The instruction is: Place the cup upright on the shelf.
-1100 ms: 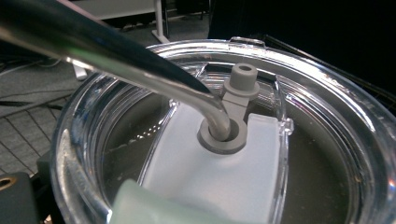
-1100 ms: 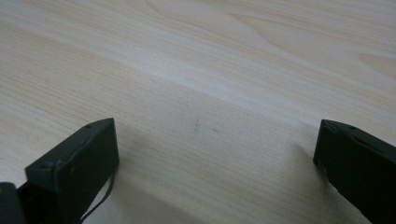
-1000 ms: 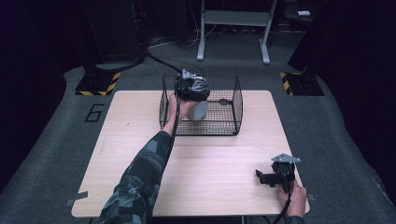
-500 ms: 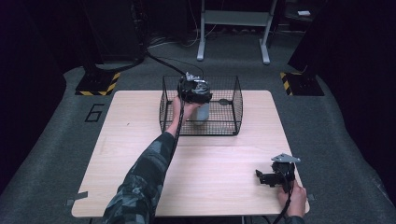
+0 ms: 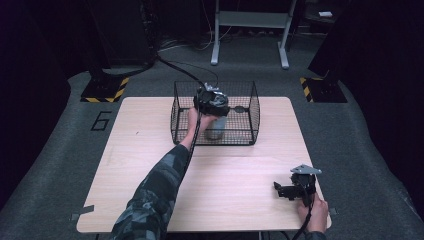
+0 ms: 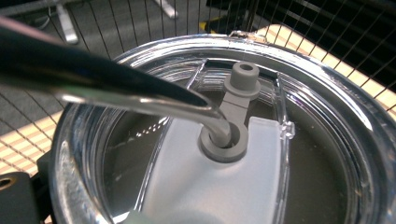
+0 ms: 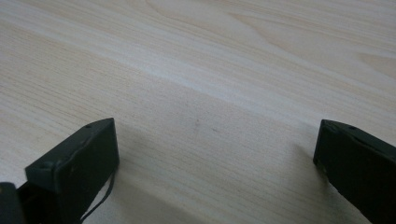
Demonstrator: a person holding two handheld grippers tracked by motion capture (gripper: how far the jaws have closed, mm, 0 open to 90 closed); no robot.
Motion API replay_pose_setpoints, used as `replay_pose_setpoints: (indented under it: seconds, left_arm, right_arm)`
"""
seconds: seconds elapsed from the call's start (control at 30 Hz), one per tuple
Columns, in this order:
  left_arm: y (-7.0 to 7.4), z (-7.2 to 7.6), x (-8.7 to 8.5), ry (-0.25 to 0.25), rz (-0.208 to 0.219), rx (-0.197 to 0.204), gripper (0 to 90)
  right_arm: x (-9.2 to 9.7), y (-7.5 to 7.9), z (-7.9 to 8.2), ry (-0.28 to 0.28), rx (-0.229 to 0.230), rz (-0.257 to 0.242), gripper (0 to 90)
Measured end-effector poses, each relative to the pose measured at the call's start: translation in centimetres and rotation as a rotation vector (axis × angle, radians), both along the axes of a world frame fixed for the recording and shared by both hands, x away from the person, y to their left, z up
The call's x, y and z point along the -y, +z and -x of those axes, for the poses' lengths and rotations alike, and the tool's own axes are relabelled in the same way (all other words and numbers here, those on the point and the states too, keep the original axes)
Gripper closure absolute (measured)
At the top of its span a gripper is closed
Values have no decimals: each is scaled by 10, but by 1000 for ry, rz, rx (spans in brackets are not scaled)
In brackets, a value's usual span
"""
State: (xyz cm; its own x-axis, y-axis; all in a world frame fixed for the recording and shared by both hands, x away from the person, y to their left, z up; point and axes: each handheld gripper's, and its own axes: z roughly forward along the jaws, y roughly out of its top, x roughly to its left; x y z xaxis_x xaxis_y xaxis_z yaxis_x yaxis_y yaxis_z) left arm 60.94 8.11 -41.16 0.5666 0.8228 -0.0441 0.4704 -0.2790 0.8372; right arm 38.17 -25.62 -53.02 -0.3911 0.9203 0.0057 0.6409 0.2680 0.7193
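A steel tumbler (image 5: 216, 129) with a clear lid (image 6: 308, 168) stands low inside the black wire basket (image 5: 251, 107) at the table's far middle. My left gripper (image 5: 215, 112) reaches into the basket from above and is shut on the tumbler's top. Up close, a bent metal straw (image 6: 121, 91) passes through a grey rubber ring (image 6: 223, 145) in the lid, and one black finger (image 6: 14, 198) shows beside the rim. My right gripper (image 5: 280, 190) rests on the table at the front right, open, with bare wood between its fingers (image 7: 77, 163).
The light wooden table (image 5: 145, 155) carries only the basket and the grippers. A camouflage sleeve (image 5: 157, 195) crosses the table's middle. Beyond the table are a metal stand (image 5: 250, 30), floor cables and hazard-striped bases (image 5: 105, 90).
My left gripper has sunk a little deeper into the basket and slightly right, carrying the tumbler with it. The right gripper has not moved.
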Motion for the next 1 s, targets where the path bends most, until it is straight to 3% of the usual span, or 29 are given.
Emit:
replay_pose_setpoints:
  seconds: [0.2, 0.3, 0.43, 0.57, 0.63, 0.77, 1.0]
  left_arm:
    - [-2, 8, 3, -24, -40, 6, 32]
    - [-2, 11, 1, -14, -39, -19, 28]
    - [-3, 14, -4, -14, -35, -22, 21]
    - [-4, 16, -9, -26, -4, -45, 0]
    - [-4, 17, -12, -41, -29, -48, 0]
    - [-4, 22, -14, -32, 11, -26, 0]
    - [3, 33, -19, -66, -18, -10, 0]
  right_arm:
    - [0, 0, 0, 4, -1, 2, 0]
    - [0, 0, 0, 4, 3, 0, 0]
    - [0, 0, 0, 6, -3, 7, 0]
    - [1, 0, 0, 6, -3, 6, 0]
    - [1, 0, 0, 5, -3, 6, 0]
    - [1, 0, 0, 6, -3, 6, 0]
    - [1, 0, 0, 7, 0, 6, 0]
